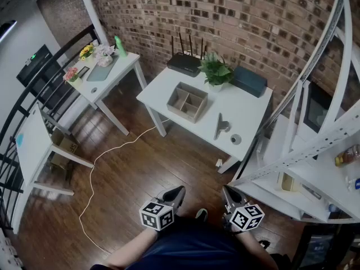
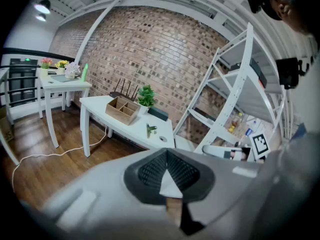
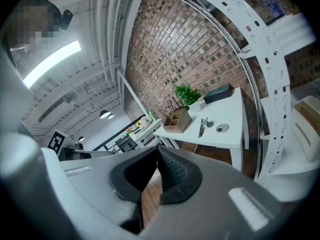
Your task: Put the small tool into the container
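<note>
The small grey tool (image 1: 221, 126) lies on the white table (image 1: 253, 108), right of the wooden compartment box (image 1: 187, 102). Both grippers are held low in front of the person, well short of the table and above the wood floor. My left gripper (image 1: 175, 193) is shut with nothing in it, and my right gripper (image 1: 228, 192) is shut and empty too. In the left gripper view the jaws (image 2: 166, 151) meet, with the box (image 2: 122, 109) and tool (image 2: 151, 129) far ahead. The right gripper view shows its tips (image 3: 158, 149) together, with the box (image 3: 178, 120) and tool (image 3: 203, 125) beyond.
A round roll (image 1: 235, 139) lies near the tool. A potted plant (image 1: 215, 70), a router (image 1: 184, 64) and a dark case (image 1: 250, 81) stand at the table's back. White shelving (image 1: 306, 167) rises on the right. A cable (image 1: 107, 156) runs across the floor, and a second white table (image 1: 109, 75) stands to the left.
</note>
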`<action>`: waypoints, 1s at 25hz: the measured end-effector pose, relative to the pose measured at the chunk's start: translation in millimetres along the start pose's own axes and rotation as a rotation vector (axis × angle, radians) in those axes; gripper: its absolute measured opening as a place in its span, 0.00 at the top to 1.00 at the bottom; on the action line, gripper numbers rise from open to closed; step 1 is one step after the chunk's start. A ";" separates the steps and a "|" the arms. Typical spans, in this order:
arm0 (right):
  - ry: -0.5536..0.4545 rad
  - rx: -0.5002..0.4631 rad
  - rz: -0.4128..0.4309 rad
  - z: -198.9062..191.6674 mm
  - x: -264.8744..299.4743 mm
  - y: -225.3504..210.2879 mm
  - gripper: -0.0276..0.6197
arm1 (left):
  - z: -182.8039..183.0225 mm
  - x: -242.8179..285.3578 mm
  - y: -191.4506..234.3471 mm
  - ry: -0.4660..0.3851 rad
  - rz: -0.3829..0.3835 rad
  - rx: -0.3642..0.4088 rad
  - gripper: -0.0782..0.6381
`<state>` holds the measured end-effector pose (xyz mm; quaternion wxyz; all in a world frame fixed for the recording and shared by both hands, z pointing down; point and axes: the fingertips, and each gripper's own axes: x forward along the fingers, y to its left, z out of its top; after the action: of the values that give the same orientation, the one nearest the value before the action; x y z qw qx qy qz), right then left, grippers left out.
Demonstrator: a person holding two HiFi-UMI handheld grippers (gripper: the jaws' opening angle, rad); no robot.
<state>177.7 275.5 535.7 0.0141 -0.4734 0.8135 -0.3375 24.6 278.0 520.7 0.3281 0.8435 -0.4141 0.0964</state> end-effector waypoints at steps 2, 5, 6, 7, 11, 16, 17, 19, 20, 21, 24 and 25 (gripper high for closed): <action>-0.004 -0.001 0.017 5.4 2.7 -5.4 0.94 | 2.5 4.3 -1.6 -0.006 0.013 0.008 0.89; 0.000 -0.010 0.025 8.9 6.1 -14.9 0.94 | 5.0 8.3 -1.0 -0.015 0.038 0.012 0.89; 0.004 -0.012 0.023 8.8 7.5 -17.8 0.94 | 5.7 8.7 0.3 -0.017 0.046 0.009 0.89; 0.007 -0.013 0.021 8.5 9.4 -19.8 0.94 | 6.5 9.0 2.0 -0.018 0.052 0.006 0.89; 0.017 -0.020 0.014 9.6 25.1 -23.8 0.94 | 11.1 18.0 11.8 -0.007 0.049 -0.001 0.89; 0.027 -0.021 -0.037 17.8 52.5 -41.5 0.94 | 29.1 43.7 36.5 -0.004 0.015 -0.011 0.89; 0.024 -0.021 -0.053 22.2 60.0 -45.9 0.94 | 35.5 50.2 43.6 -0.005 0.004 -0.014 0.89; 0.015 -0.022 -0.086 33.9 77.4 -53.4 0.94 | 51.8 63.9 58.4 -0.006 -0.022 -0.013 0.89; 0.010 -0.025 -0.104 40.7 86.8 -57.2 0.94 | 61.4 70.6 66.2 -0.006 -0.037 -0.008 0.89; 0.006 -0.030 -0.124 47.8 96.4 -61.7 0.94 | 71.5 77.0 74.5 -0.006 -0.051 -0.005 0.89; -0.006 -0.035 -0.205 70.9 124.6 -79.8 0.94 | 102.3 93.0 104.5 -0.008 -0.087 -0.004 0.89; -0.014 -0.025 -0.235 78.3 132.9 -85.9 0.94 | 111.6 97.3 115.3 -0.008 -0.098 -0.003 0.89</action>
<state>196.6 102.1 563.0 -0.0259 -0.5679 0.7565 -0.3233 -13.3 94.6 532.0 0.3322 0.8627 -0.3736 0.0764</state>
